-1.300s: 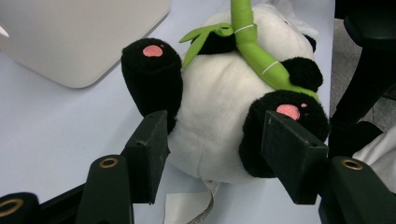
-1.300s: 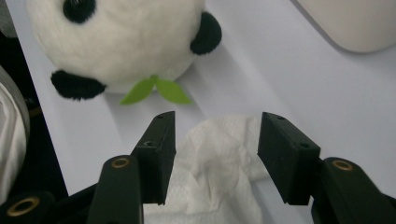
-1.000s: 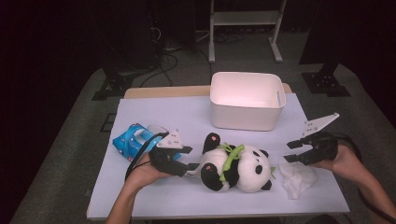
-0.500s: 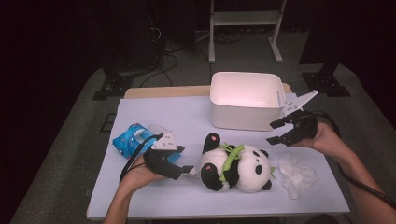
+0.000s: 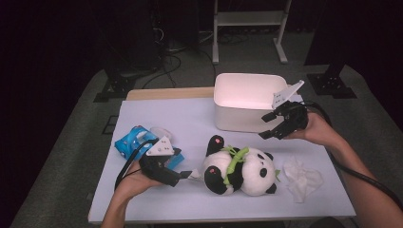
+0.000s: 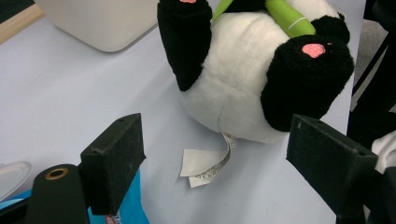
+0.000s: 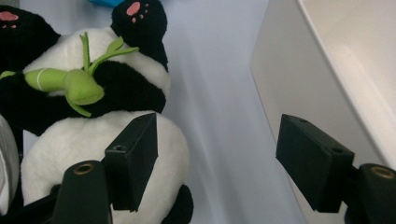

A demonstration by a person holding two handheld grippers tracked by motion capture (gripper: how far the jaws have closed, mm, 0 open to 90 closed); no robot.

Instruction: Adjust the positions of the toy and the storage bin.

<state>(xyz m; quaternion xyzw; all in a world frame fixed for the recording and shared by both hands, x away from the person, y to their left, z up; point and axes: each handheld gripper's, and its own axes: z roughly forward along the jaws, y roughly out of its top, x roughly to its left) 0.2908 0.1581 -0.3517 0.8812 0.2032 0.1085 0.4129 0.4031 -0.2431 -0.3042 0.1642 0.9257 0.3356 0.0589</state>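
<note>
Two grippers were at work over one table (image 5: 190, 118). One left gripper (image 5: 183, 175) lay low on the near left, its jaws spread wide with nothing between them; they had just been opening. Just ahead of them sat one toy panda (image 5: 240, 166), lying on its back at the middle of the table, with one white tag (image 6: 208, 164) trailing from its underside onto the sheet between the jaws. One green bamboo sprig (image 5: 233, 159) ran across the panda's chest, and two pink-soled feet pointed toward the left gripper. One blue packet (image 5: 130, 142) lay beside that gripper's hand.

One right gripper (image 5: 273, 126) hung above the table at the right, close to the front wall of one white tub (image 5: 237, 118); its jaws stood wide and held nothing, having just been opening. One crumpled white tissue (image 5: 302, 178) lay near the panda's head.
</note>
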